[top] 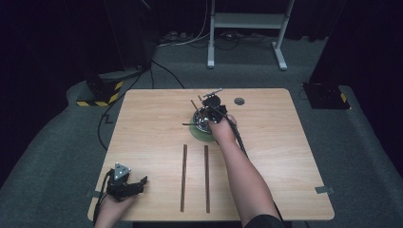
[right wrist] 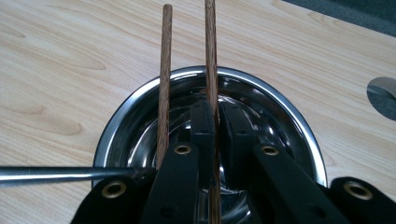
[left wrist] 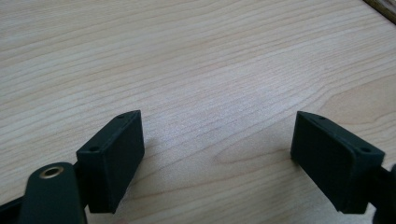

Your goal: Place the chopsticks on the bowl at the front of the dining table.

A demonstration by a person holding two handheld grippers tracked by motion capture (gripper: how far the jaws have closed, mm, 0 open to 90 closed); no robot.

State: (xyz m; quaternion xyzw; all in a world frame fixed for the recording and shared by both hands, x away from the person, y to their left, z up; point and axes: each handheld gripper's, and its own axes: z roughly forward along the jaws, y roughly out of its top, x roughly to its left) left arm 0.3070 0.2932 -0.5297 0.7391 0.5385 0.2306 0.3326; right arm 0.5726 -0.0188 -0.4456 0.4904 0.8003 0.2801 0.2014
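- The light wooden table has rounded corners; its right half and far left part lie bare, with open room toward every edge, and grey carpet surrounds it.
- A round grey cable port sits near the far edge, just right of the bowl.
- A shiny round steel bowl rests on a green disc at the middle of the far half, well apart from all edges.
- Two long dark wooden sticks lie parallel on the near half, running toward the near edge, between the two arms.
- The right gripper hangs over the bowl; in the right gripper view its jaws are pinched onto a dark wooden chopstick, with a second wooden chopstick just beside it over the rim, and a thin metal rod crossing at the left.
- The left gripper rests at the near left corner; the left gripper view shows its jaws spread wide over bare wood grain, with nothing between them.
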